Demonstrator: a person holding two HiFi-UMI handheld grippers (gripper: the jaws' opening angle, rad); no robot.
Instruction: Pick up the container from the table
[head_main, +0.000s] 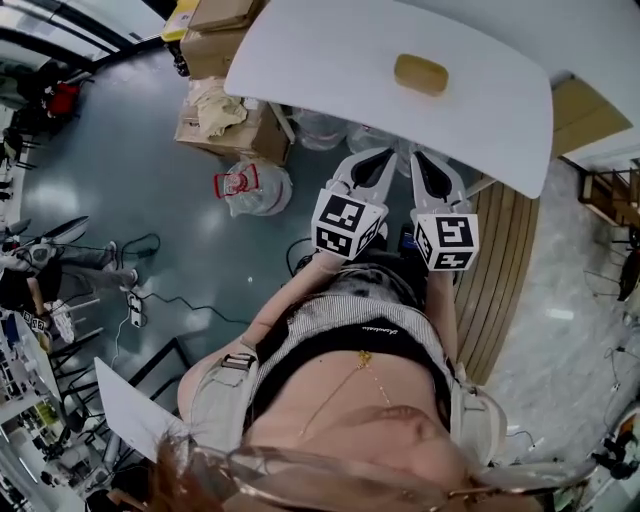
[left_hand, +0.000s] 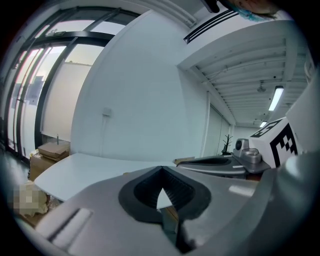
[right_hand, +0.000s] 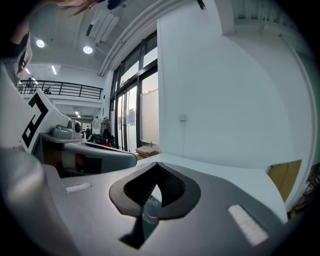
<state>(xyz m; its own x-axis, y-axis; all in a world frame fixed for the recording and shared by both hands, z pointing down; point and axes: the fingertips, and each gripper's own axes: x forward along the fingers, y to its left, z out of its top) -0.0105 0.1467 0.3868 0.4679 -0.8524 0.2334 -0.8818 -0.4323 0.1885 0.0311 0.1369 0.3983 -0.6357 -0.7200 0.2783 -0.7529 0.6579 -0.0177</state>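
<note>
The container (head_main: 421, 74), a small tan rounded box, lies on the white table (head_main: 330, 60) toward its far side. Both grippers hover side by side over the floor, pointing at the table's near edge and well short of the container. The left gripper (head_main: 388, 152) has its jaws together with nothing between them, its tips (left_hand: 162, 167) meeting in front of the table top (left_hand: 90, 172). The right gripper (head_main: 418, 155) is likewise shut and empty, its tips (right_hand: 157, 163) meeting before the table (right_hand: 215, 172). Neither gripper view shows the container.
Cardboard boxes (head_main: 215, 50) are stacked left of the table. A clear plastic jug (head_main: 255, 188) stands on the grey floor, with more bottles under the table edge (head_main: 325, 130). Cables trail across the floor (head_main: 160, 300). Wooden slats (head_main: 505, 270) run along the right.
</note>
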